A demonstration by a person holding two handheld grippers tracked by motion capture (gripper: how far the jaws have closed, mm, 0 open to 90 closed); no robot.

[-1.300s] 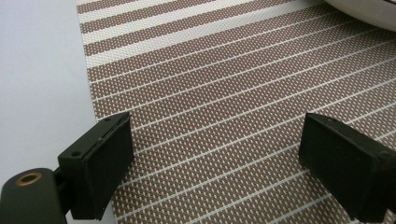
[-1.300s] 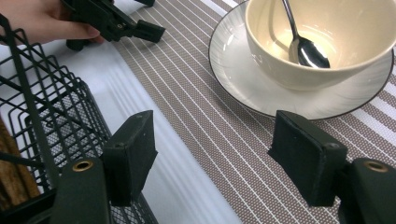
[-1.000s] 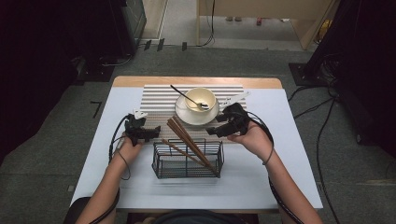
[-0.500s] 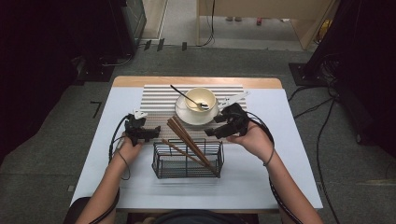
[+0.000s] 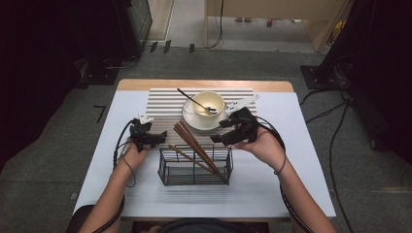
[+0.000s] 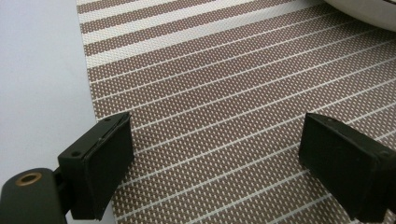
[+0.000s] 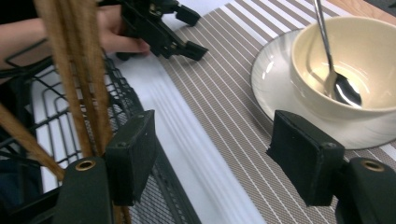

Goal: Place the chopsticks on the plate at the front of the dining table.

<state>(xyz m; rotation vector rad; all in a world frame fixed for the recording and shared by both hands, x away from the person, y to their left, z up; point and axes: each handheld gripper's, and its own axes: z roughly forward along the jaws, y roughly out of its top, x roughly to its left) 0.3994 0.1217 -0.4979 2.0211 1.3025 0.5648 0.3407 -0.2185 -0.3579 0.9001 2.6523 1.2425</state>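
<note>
Hovering with my right hand-held gripper spread wide and empty beside the chopsticks, which leaned in the wire basket, I judged the pick not yet begun, my left hand-held gripper open too.

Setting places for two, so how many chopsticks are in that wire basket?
3 that I can separate: two chopsticks lean together, one lies lower across the wire basket. Others could overlap.

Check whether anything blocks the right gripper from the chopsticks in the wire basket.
Nothing visible does. The right gripper is open beside the wire basket, and the chopsticks lean out of the basket's top right next to its jaws.
</note>
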